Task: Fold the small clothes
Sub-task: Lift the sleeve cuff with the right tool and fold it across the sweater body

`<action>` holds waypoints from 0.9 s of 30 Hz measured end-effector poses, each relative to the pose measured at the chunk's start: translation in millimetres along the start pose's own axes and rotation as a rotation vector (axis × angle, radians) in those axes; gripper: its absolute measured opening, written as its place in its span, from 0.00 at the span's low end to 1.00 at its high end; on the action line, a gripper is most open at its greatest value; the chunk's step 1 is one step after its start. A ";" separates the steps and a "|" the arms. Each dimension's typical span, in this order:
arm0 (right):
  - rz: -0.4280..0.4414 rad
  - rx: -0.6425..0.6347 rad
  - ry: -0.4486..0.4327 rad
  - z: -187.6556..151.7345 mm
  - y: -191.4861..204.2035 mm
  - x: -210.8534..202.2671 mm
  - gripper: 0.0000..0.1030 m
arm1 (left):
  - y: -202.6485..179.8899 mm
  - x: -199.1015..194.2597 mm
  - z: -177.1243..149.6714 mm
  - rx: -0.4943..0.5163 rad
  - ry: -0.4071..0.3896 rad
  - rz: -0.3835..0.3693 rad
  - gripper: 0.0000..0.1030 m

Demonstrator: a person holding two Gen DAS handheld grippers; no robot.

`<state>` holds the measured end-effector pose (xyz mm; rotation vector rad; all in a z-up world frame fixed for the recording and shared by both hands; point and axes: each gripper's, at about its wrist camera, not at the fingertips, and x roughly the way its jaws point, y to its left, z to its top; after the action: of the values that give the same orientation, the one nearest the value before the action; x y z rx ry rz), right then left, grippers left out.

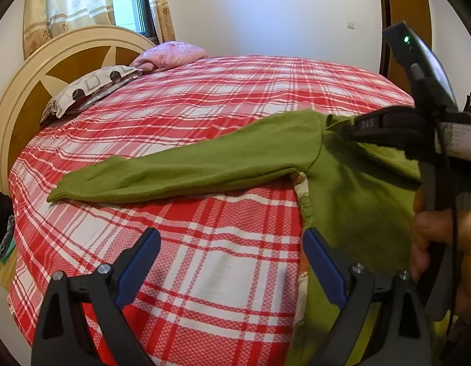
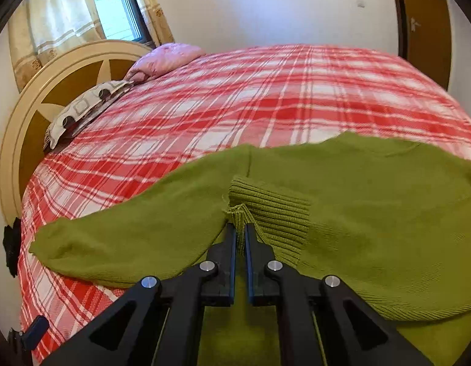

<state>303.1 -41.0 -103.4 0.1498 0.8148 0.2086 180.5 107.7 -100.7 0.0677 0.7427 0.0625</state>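
A green knit sweater (image 1: pixel 351 189) lies on the red and white plaid bed (image 1: pixel 205 97), one sleeve (image 1: pixel 180 170) stretched out to the left. My left gripper (image 1: pixel 231 244) hangs open over bare bedspread beside the sweater's left edge, nothing between its fingers. In the right wrist view my right gripper (image 2: pixel 240 228) is shut on the sweater's ribbed cuff (image 2: pixel 266 210), which is drawn over the green body (image 2: pixel 372 213). The left wrist view shows that right gripper (image 1: pixel 345 131) from the side, pinching green fabric above the sweater, with a hand (image 1: pixel 436 244) on its handle.
A patterned pillow (image 1: pixel 86 91) and a pink folded blanket (image 1: pixel 171 55) lie by the cream headboard (image 1: pixel 28 97) at the back left. A curtained window (image 1: pixel 125 0) is behind it. A brown door (image 1: pixel 409 15) stands at the right. Dark items (image 1: pixel 0 213) sit off the bed's left side.
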 end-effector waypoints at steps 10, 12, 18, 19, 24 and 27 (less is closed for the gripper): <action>0.437 0.321 0.157 3.2 -62.0 3.3 0.06 | -13.5 12.9 25.5 0.002 0.012 -0.016 0.94; 0.493 0.395 0.128 2.9 -84.7 -13.5 0.06 | -21.1 15.5 32.6 0.000 0.016 -0.033 0.94; 0.127 0.290 -0.022 -3.0 -139.1 -74.7 0.06 | -59.1 18.2 56.1 0.062 -0.010 -0.069 0.94; 0.041 0.270 -0.055 -4.3 -151.6 -85.9 0.06 | -70.6 18.6 61.8 0.081 -0.022 -0.080 0.94; -0.225 0.302 -0.112 -2.3 -217.2 -114.6 0.06 | -118.5 31.4 84.4 0.129 -0.035 -0.123 0.98; -0.292 0.362 -0.028 -11.3 -254.0 -111.2 0.06 | -142.0 53.6 91.8 0.137 -0.013 -0.082 0.99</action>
<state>252.8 -313.4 -86.5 0.3700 0.8307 -0.2182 286.8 -33.0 -81.2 0.1682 0.7351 -0.0676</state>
